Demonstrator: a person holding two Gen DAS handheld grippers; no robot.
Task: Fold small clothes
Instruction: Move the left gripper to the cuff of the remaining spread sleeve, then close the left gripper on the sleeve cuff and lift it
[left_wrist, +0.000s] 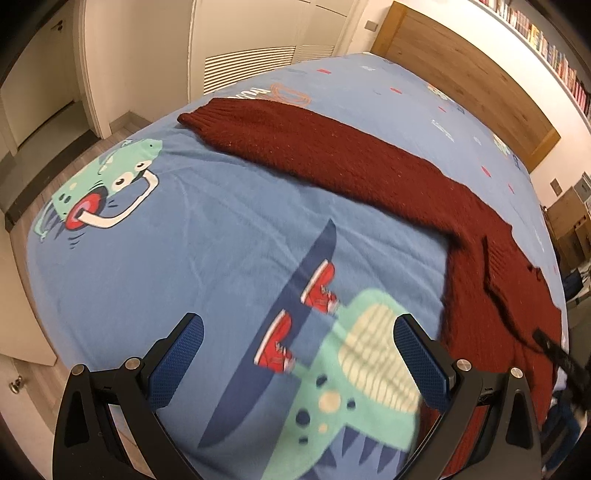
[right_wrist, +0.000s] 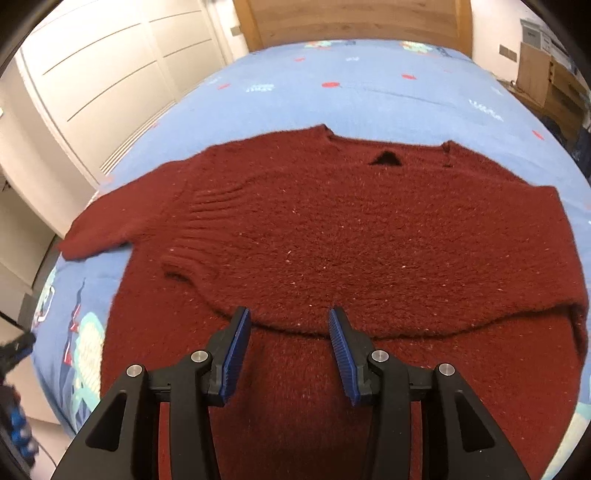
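Both grippers empty: left gripper (left_wrist: 299, 325) wide, right gripper (right_wrist: 290, 319) half-open above sweater (right_wrist: 332, 229) hem fold; probably sleeve fold next.

Warm dim indoor light, soft shadows, motion blur (worse in left view), fisheye-bent, dark-vignetted edges
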